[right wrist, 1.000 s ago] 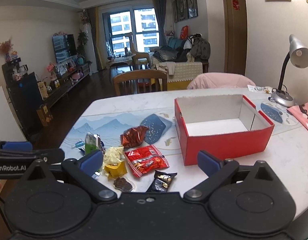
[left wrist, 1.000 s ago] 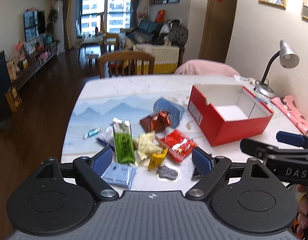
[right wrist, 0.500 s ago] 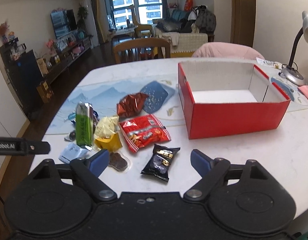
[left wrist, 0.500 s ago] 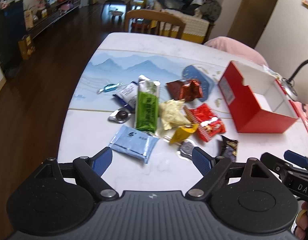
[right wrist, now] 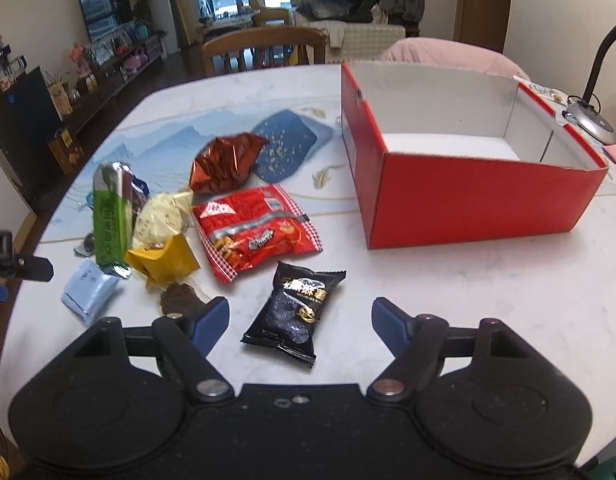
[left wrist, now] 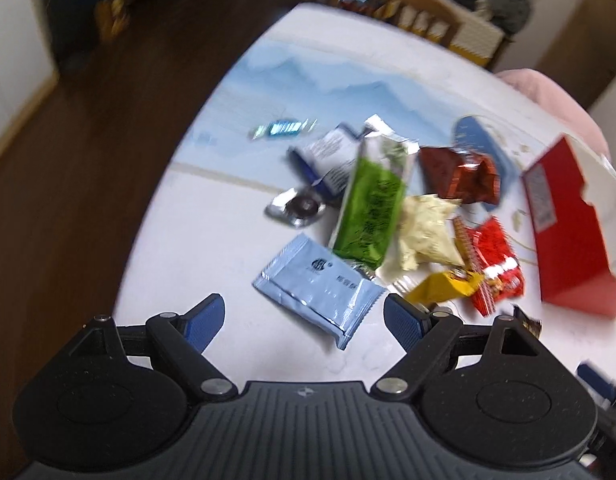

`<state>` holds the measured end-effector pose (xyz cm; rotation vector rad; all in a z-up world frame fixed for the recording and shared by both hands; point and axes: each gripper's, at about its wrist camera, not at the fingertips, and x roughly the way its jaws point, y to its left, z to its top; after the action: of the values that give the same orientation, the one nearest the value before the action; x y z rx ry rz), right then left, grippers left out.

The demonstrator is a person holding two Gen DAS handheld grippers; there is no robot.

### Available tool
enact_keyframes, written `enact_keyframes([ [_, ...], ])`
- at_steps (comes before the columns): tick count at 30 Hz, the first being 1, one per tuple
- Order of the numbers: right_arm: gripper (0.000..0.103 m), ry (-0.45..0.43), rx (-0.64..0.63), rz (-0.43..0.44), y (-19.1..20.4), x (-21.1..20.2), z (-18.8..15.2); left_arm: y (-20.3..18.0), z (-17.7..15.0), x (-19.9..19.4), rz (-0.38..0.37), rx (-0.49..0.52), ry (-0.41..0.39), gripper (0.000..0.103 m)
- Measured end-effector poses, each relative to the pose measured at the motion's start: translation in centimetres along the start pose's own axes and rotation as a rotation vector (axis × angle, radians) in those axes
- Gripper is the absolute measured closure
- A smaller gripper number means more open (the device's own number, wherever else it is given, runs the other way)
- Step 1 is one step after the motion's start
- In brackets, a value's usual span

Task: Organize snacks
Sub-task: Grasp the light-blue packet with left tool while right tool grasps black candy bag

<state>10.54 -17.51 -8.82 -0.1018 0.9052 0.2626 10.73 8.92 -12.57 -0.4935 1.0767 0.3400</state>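
Observation:
Several snack packets lie on the white table (right wrist: 448,288). My left gripper (left wrist: 304,320) is open and empty just above a light blue packet (left wrist: 320,286), with a green packet (left wrist: 372,208) beyond it. My right gripper (right wrist: 300,322) is open and empty, with a black packet (right wrist: 296,308) between its fingers. A red packet (right wrist: 256,232), a yellow packet (right wrist: 164,260) and a brown foil packet (right wrist: 224,164) lie left of the open red box (right wrist: 480,204), which has nothing in it.
A desk lamp (right wrist: 588,116) stands at the far right behind the box. A wooden chair (right wrist: 264,48) and a pink chair back (right wrist: 448,52) stand at the table's far side. The table's left edge drops to dark floor (left wrist: 68,160).
Both grippers have moved forward and tilted down toward the snacks. The left one now hovers over the light blue packet, the right one over the black packet.

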Motion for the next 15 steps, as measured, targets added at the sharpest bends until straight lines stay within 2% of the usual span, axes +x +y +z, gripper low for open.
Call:
enact_keyframes([
  [6,0.028,0.058,0.000,0.002,-0.2,2.2,0.6,0.4,1.5,2.7,0.014,-0.125,0.060,0.016],
  [15,0.030,0.093,-0.027,0.013,-0.2,3.7,1.4,-0.9,2.7,5.3,0.045,-0.205,0.088,0.016],
])
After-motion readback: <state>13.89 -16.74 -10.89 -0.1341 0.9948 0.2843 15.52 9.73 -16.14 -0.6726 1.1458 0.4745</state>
